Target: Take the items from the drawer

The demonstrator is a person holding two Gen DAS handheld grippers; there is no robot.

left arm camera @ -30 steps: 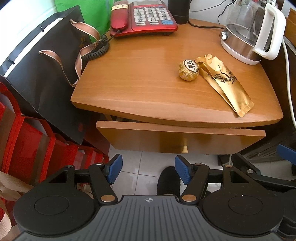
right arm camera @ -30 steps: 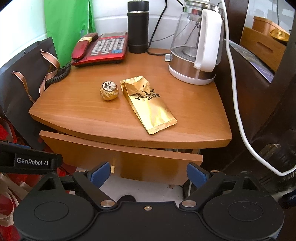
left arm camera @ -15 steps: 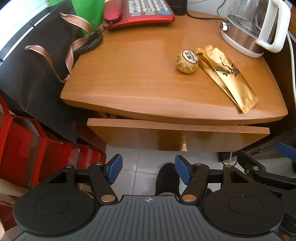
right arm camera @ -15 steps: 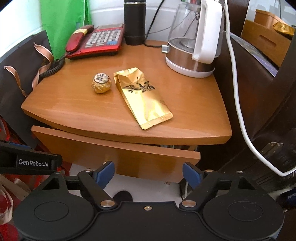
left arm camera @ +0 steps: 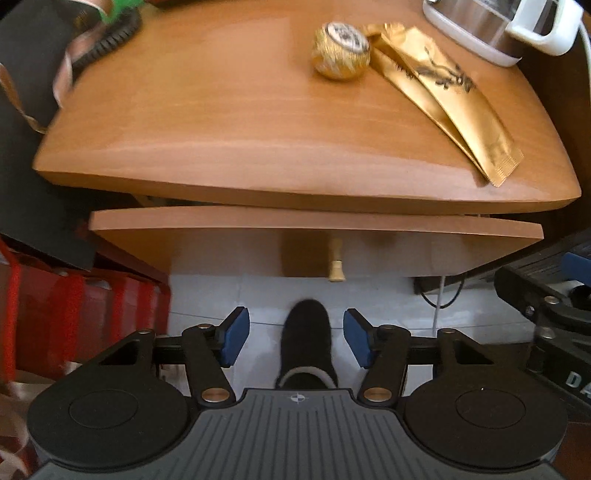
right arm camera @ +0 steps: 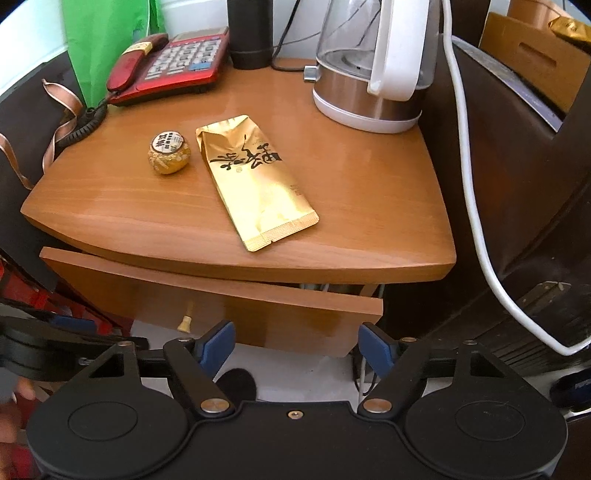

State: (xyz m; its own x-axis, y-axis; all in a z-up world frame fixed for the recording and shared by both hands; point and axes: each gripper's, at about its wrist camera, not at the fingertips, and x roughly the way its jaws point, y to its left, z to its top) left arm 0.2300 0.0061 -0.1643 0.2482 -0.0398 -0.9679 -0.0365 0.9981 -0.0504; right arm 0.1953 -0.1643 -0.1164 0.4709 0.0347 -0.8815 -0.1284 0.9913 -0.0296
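The wooden drawer front (left arm camera: 314, 229) stands slightly pulled out under the tabletop, its small pale knob (left arm camera: 335, 266) pointing toward me; the inside is hidden. My left gripper (left arm camera: 295, 339) hangs just in front of and below the knob. Its jaws are closing, with nothing between them. In the right wrist view the drawer front (right arm camera: 221, 295) and knob (right arm camera: 184, 321) lie ahead of my right gripper (right arm camera: 297, 347), which is open and holds nothing. A gold foil ball (right arm camera: 169, 152) and a gold packet (right arm camera: 255, 177) lie on the tabletop.
A glass kettle (right arm camera: 369, 74), red phone (right arm camera: 170, 62) and black flask (right arm camera: 250, 33) stand at the back of the table. A white cable (right arm camera: 476, 221) hangs at the right. Red bags (left arm camera: 74, 314) crowd the left. A person's dark shoe (left arm camera: 306, 343) rests on the tiled floor.
The left gripper has dropped closer to the drawer front and its jaws have narrowed a little. The right gripper has edged closer to the table, and its jaws stand narrower than a second ago.
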